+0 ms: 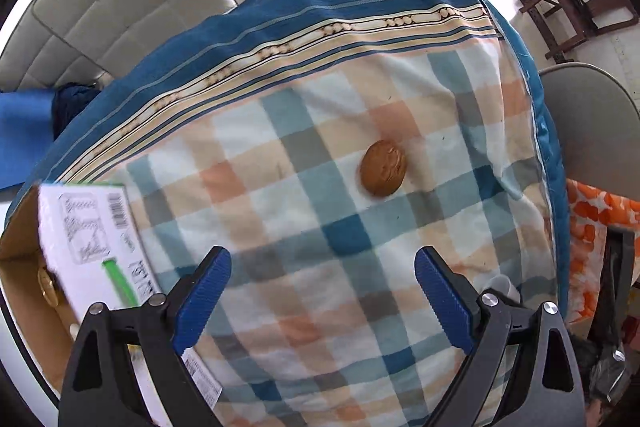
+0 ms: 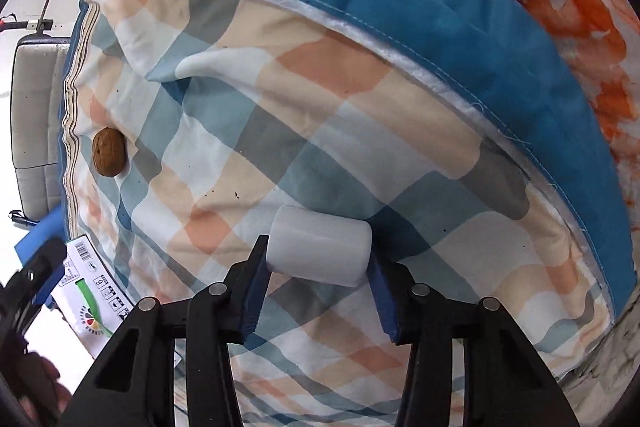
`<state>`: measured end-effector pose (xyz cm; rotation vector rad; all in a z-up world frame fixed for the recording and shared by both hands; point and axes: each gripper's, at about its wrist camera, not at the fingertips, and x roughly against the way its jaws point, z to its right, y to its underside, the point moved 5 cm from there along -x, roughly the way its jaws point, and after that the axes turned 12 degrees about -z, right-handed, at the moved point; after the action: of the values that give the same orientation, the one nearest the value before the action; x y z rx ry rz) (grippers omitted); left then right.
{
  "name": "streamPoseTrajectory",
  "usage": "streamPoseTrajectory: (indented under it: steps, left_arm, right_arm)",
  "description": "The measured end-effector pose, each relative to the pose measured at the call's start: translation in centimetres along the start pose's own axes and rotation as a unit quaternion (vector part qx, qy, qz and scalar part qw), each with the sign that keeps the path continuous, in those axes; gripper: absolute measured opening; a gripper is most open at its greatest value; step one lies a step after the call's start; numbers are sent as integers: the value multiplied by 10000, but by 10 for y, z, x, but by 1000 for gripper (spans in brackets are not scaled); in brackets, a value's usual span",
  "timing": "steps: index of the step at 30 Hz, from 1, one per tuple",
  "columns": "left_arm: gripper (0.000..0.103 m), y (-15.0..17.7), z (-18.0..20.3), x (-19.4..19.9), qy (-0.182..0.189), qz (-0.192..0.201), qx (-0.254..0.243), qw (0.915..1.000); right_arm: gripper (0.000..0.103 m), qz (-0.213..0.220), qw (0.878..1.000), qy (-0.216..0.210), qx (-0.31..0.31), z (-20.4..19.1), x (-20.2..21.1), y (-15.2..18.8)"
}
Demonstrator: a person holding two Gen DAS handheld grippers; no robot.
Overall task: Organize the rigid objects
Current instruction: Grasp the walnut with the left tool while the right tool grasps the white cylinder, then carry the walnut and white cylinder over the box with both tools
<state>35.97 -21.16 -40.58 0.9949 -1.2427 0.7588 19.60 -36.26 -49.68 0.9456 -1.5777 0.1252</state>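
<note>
Evidently light and stiff, the white cylinder at lower centre sits clamped end-to-end by the right gripper, while the left gripper gapes empty below the hard, roundish walnut at centre-right.

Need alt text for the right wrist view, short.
The right gripper is shut on a white cylinder, held sideways between its blue pads just above a checked blue, orange and white quilt. A brown walnut lies on the quilt far to the left, and a printed cardboard box shows at the lower left edge.
</note>
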Motion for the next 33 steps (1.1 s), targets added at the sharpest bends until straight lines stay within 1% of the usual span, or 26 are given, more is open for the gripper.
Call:
streamPoseTrajectory:
  steps: [3, 5, 7, 10, 12, 13, 14, 15, 16, 17, 18, 19, 21, 23, 26, 29, 32, 33]
  left_arm:
    - [94, -17, 6, -12, -297, -23, -55, 9995]
    - [94, -25, 12, -17, -450, -7, -117, 9989]
    - [94, -32, 20, -21, -597, 35, -217, 9980]
    - [94, -42, 33, -26, -932, 126, -439, 9946]
    - [85, -48, 43, -30, -1094, 145, -574, 9922]
    - [79, -50, 47, -32, -1125, 123, -615, 9917]
    - [70, -53, 51, -36, -1181, 89, -657, 9908]
    - [66, -54, 54, -38, -1209, 65, -693, 9902]
    - [55, -55, 58, -41, -1220, 37, -735, 9898]
    - [42, -55, 60, -45, -1279, -1, -764, 9888]
    - [34, -55, 62, -48, -1307, -49, -799, 9882]
    - [31, -54, 64, -52, -1296, -110, -838, 9880]
    - [31, -54, 66, -55, -1360, -81, -885, 9867]
    - [31, -50, 65, -52, -1330, -25, -890, 9871]
    - [31, -35, 64, -48, -1335, 4, -816, 9877]
    - [31, -12, 49, -46, -1356, -5, -720, 9881]
    - [31, 17, 32, -49, -1301, -58, -580, 9898]
    - [31, 26, 27, -52, -1230, -97, -521, 9910]
  right_arm:
    - [49, -40, 10000, -25, -63, 6, 2, -3]
    - [49, -85, 9999, 43, -36, 7, 2, -5]
    - [49, -101, 9999, 99, -19, 6, 2, -7]
    - [50, -138, 9998, 147, -32, 5, 2, -11]
    - [50, -150, 9997, 186, -28, 6, 2, -12]
    - [50, -158, 9997, 208, -21, 6, 2, -12]
    - [50, -162, 9996, 220, -23, 3, 0, -14]
    - [50, -166, 9996, 231, -21, 3, 0, -15]
    - [50, -169, 9996, 237, -18, 4, 0, -15]
    - [50, -171, 9995, 248, -13, 4, 0, -15]
    - [50, -169, 9995, 257, -9, 1, -2, -15]
    - [50, -170, 9995, 271, 5, 1, -2, -15]
    - [50, -166, 9994, 297, 31, -3, -4, -14]
    - [50, -169, 9994, 308, 73, -4, -6, -14]
    - [50, -156, 9993, 306, 121, -5, -8, -12]
    - [50, -156, 9992, 332, 175, -8, -10, -9]
    - [49, -170, 9989, 368, 251, -11, -12, -8]
    - [49, -176, 9988, 375, 266, -13, -13, -8]
